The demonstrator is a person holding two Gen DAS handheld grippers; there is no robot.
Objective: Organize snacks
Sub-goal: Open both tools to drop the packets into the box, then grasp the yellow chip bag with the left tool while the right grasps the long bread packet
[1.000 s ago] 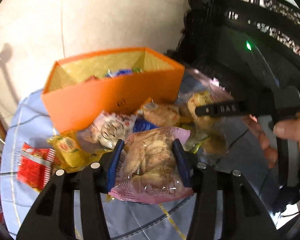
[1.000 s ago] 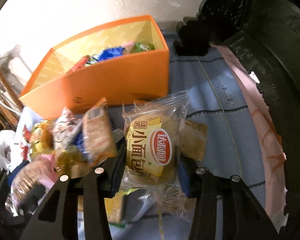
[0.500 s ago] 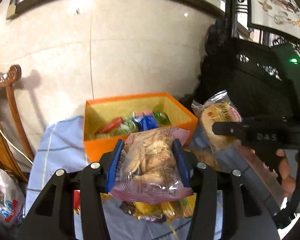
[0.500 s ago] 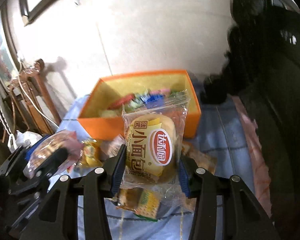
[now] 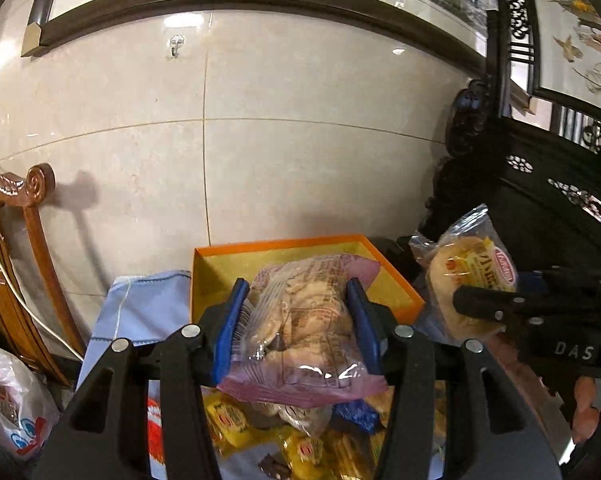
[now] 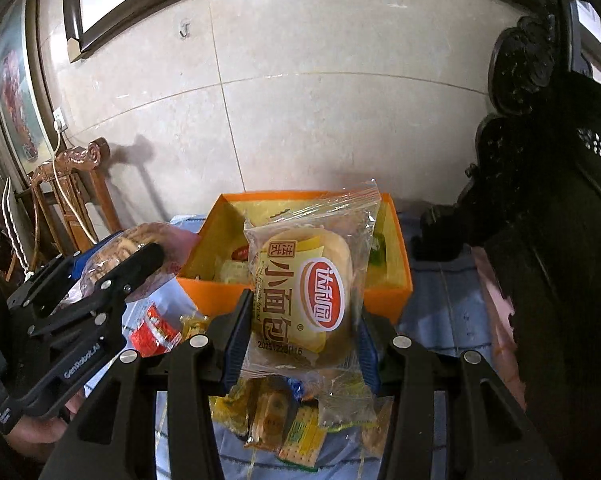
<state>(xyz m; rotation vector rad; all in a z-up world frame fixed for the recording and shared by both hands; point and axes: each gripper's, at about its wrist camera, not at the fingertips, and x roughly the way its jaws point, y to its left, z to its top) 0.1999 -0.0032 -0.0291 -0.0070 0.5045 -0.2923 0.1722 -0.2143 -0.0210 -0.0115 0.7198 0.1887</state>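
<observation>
Cookies in a pink bag (image 5: 300,332) sit between the blue pads of the left gripper (image 5: 298,322), which pinches the bag from both sides and holds it in the air. Ahead of this gripper is the orange box (image 5: 400,280), and loose snack packets (image 5: 300,444) lie under it on the blue cloth (image 5: 140,304). From the right wrist, the right gripper (image 6: 300,338) presses on a clear bread packet (image 6: 308,292) with a red oval label, upright between its pads. The orange box (image 6: 396,256) stands just behind the packet, with a few snacks inside. To the left is the other gripper (image 6: 112,280) with its pink bag (image 6: 148,240).
</observation>
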